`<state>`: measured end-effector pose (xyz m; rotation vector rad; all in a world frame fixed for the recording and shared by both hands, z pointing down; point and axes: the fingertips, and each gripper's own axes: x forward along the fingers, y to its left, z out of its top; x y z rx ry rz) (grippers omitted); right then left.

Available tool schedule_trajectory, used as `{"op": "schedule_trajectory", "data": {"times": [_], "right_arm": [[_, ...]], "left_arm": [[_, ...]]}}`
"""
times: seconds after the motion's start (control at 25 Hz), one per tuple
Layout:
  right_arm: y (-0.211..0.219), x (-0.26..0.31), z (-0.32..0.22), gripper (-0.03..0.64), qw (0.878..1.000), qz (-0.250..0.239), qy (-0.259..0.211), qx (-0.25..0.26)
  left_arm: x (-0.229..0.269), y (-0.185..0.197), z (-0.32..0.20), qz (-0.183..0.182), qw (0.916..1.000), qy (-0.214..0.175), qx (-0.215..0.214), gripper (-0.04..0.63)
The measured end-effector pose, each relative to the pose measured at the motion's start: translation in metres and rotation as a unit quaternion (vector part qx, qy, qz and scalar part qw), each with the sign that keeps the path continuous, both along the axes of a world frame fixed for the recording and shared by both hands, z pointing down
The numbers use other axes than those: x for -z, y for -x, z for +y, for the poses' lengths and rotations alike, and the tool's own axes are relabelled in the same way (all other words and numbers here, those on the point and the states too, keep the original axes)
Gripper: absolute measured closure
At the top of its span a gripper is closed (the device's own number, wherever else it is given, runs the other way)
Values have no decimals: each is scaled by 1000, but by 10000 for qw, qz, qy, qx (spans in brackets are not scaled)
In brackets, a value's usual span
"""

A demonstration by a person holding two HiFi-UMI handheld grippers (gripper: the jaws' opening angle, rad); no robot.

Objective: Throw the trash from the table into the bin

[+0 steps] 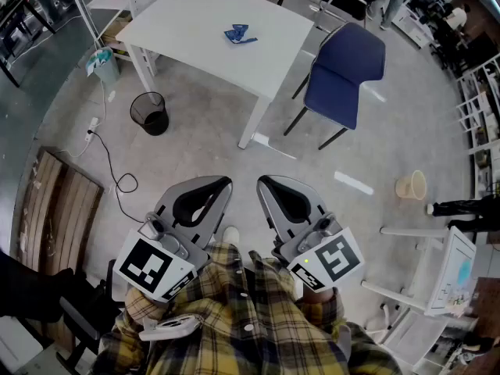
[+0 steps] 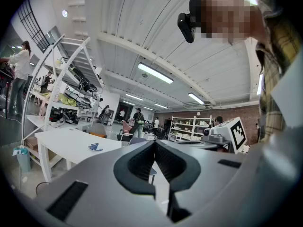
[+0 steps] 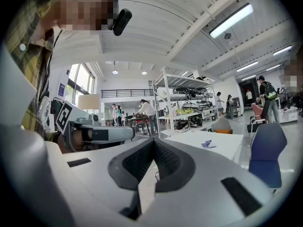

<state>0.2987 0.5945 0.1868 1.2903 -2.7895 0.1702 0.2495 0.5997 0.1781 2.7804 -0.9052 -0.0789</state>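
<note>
Held level and side by side close to the person's chest, the left gripper (image 1: 223, 184) and the right gripper (image 1: 265, 182) both have their fingers pressed together, empty. Farther off, a black mesh bin (image 1: 150, 113) stands on the floor off the worktop's (image 1: 187, 33) left corner, and a blue chair (image 1: 344, 73) stands at its right edge. The blue trash (image 1: 239, 34) lies mid-worktop, nearer that edge.

Bare floor (image 1: 195, 158) reaches the table (image 1: 187, 33); blue chair (image 1: 344, 73) crowds its right.
</note>
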Motion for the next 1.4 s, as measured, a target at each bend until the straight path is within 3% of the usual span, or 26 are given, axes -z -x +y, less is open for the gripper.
{"op": "schedule_trajectory", "data": {"times": [0.52,0.88,1.08,1.4], "right_arm": [[-37,-8,14,618,9997,-220,78,45],[-32,-24,-11,618,9990,-251,275,258],[-12,-31,-49,618,9987,-227,353,285],[32,-26,-155,618,9992,-153,351,99]], "left_arm": [[-5,-21,10,-64,9995,21,294,586],[-19,-17,-11,-77,9988,173,458,586],[-23,2,-49,-51,9987,199,474,586],[-12,42,-159,-68,9998,71,167,586]]}}
